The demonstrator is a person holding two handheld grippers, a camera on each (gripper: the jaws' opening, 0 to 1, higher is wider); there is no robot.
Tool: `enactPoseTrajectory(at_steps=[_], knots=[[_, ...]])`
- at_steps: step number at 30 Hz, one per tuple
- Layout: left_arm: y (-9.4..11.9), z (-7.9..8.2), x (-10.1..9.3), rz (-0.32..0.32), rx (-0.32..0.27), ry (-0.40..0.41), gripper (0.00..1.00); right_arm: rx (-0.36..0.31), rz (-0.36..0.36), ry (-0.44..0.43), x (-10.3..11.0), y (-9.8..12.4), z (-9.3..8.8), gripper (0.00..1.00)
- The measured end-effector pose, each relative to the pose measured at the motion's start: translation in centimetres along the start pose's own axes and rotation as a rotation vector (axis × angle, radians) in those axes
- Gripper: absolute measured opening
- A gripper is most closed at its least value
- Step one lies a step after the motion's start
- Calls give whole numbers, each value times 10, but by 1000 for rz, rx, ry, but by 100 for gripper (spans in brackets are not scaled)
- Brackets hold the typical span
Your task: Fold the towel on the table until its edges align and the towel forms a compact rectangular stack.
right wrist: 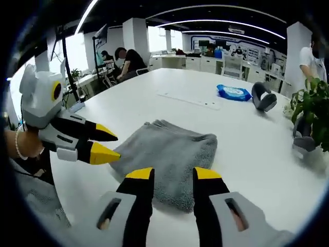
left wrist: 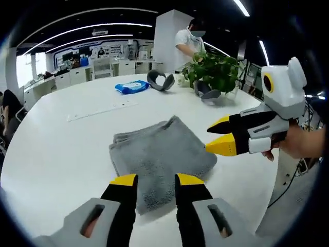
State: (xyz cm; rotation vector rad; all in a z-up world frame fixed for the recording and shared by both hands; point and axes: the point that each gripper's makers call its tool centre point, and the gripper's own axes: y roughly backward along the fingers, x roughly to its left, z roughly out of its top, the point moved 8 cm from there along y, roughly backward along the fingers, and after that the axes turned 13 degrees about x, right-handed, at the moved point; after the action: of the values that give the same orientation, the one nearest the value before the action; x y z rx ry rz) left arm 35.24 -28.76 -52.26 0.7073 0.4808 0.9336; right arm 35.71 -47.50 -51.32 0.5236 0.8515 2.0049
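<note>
Both grippers, left [left wrist: 156,179] and right [right wrist: 174,173], parted and empty, poised just above folded grey towel [left wrist: 159,154] on white table [left wrist: 61,149].

Grey towel [left wrist: 159,157] — soft, napped cloth, matt, white table [left wrist: 61,154] — smooth, faintly glossy

The folded towel [left wrist: 161,158] lies on the table [left wrist: 61,154], with a packet [left wrist: 132,86] and perhaps a plant [left wrist: 213,69] behind it.
</note>
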Motion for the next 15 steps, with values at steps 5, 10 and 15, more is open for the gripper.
enactPoseTrajectory(at_steps=[5,10,15], knots=[[33,-8,-7,-11,-71,21,47,-102,-12,-31,0,32,-5,36],[63,-17,-11,24,-186,72,57,-179,-46,-66,-3,58,-10,53],[77,-29,-8,75,-225,100,73,-239,-108,-89,-8,77,-19,68]])
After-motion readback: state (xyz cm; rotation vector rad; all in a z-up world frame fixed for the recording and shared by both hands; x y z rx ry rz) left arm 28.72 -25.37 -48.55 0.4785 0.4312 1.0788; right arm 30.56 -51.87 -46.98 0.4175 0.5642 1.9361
